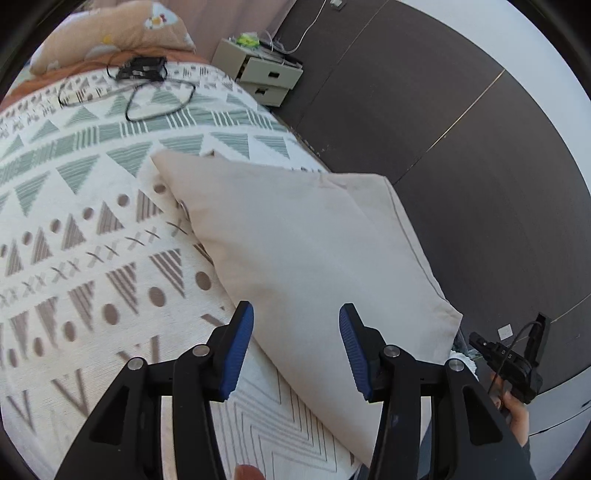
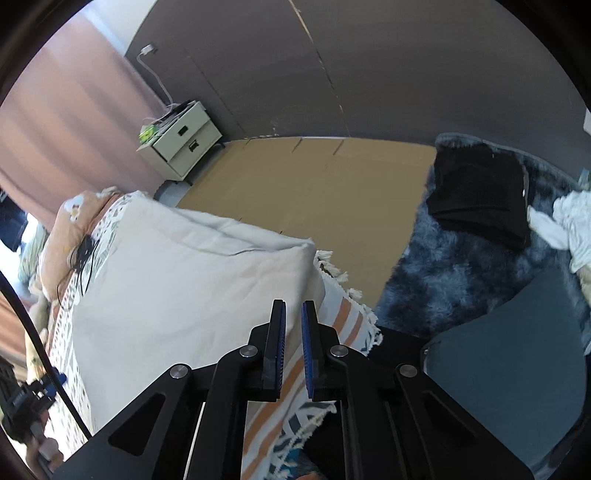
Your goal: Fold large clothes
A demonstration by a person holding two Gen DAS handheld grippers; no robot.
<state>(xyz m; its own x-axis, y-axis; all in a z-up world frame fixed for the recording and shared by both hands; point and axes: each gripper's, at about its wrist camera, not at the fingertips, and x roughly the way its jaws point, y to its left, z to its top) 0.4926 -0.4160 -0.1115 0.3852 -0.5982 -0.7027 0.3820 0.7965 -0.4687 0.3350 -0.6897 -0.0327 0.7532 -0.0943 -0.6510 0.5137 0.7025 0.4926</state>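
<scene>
A folded cream garment [image 1: 295,243] lies flat on the patterned bedspread [image 1: 74,229] near the bed's right edge. It also shows in the right wrist view [image 2: 177,273]. My left gripper [image 1: 296,314] is open and empty, hovering just above the near part of the garment. My right gripper [image 2: 293,306] has its jaws nearly closed with a narrow gap and nothing between them; it sits above the bed's fringed corner [image 2: 343,314], beside the garment's near edge. The right gripper also shows at the lower right of the left wrist view [image 1: 509,362].
A black device with cables [image 1: 142,70] lies at the far end of the bed by a peach pillow [image 1: 110,33]. A white nightstand [image 2: 181,140] stands by the wall. On a blue-grey shaggy rug [image 2: 461,266] lie a black garment [image 2: 480,188] and white clothes [image 2: 569,225].
</scene>
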